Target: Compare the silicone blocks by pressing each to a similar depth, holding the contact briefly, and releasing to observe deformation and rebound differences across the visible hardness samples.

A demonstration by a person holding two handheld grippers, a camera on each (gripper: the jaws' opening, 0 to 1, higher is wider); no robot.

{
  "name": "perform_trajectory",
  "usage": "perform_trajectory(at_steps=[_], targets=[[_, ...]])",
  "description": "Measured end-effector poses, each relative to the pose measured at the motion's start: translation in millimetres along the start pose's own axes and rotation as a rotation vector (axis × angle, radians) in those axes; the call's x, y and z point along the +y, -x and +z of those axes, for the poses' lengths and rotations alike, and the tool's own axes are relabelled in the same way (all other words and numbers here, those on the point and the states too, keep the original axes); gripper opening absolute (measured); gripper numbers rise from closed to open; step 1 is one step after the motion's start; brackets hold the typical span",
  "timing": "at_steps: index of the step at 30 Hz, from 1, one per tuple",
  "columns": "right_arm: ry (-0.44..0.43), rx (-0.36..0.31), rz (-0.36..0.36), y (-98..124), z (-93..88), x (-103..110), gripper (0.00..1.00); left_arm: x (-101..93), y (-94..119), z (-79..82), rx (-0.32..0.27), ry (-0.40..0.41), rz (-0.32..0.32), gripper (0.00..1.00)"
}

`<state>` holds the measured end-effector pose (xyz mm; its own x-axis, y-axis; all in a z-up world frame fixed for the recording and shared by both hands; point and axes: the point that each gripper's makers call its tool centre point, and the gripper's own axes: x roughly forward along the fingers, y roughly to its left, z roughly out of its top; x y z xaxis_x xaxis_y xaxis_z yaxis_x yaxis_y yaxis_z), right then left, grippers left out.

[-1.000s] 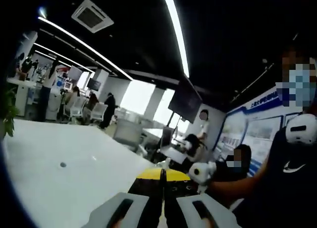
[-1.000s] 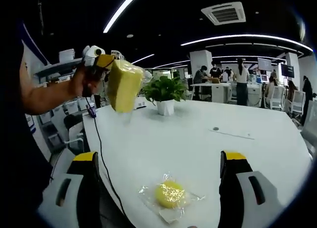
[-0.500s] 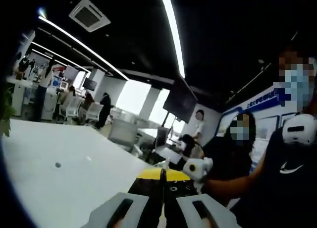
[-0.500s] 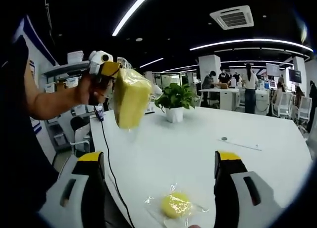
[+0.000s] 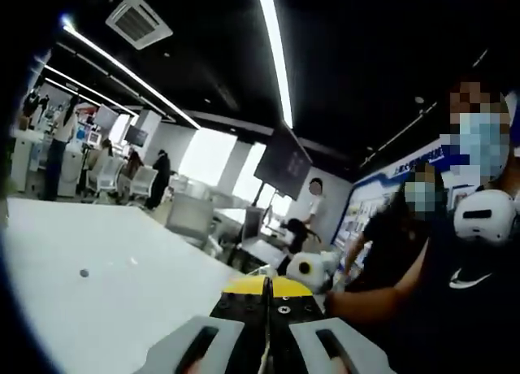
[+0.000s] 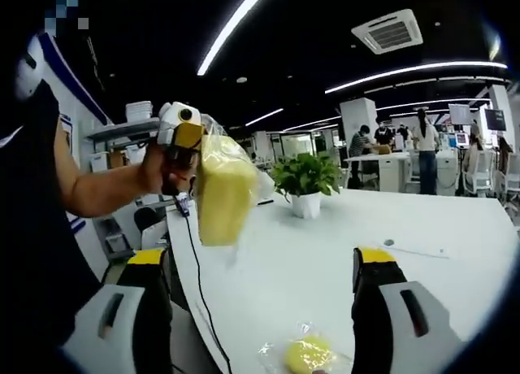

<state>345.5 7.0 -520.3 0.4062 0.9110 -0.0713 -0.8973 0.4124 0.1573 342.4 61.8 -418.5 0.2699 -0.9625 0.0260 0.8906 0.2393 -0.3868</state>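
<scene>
The left gripper [image 6: 192,138], jaws clamped on a bagged yellow block [image 6: 223,197], held it aloft above the white table [image 6: 325,252]. The right gripper [image 6: 258,293] stood wide apart over a small bagged yellow sample [image 6: 307,354] lying on the table.

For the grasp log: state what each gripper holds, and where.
Left gripper pinches the bagged yellow silicone block by the top of its clear wrap. Right gripper is open, holding nothing.

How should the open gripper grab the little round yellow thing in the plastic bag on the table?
Come straight down over the round yellow piece with the open right gripper, one jaw on each side of its middle. It lies flat on the white table, so pinch the piece, not the loose wrapper.
</scene>
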Motion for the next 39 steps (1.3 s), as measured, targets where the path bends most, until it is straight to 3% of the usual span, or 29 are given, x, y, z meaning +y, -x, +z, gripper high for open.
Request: perform_trajectory(at_steps=[3, 14, 31, 39], targets=[[0.007, 0.012, 0.048, -7, -1.1, 12, 0.9, -5.6, -5, 1.1, 0.007, -0.008, -0.017, 0.0], [-0.039, -0.094, 0.134, -20, 25.1, 29, 0.87, -19.6, -12, 2.6, 0.014, -0.012, -0.046, 0.0], [-0.127, -0.133, 0.188, -22, 32.3, 39, 0.6, -25.3, -13, 6.5, -0.001, -0.006, -0.068, 0.0], [-0.121, -0.118, 0.193, -26, 31.2, 40, 0.49, -26.7, -15, 6.4, 0.002, -0.003, -0.078, 0.0]])
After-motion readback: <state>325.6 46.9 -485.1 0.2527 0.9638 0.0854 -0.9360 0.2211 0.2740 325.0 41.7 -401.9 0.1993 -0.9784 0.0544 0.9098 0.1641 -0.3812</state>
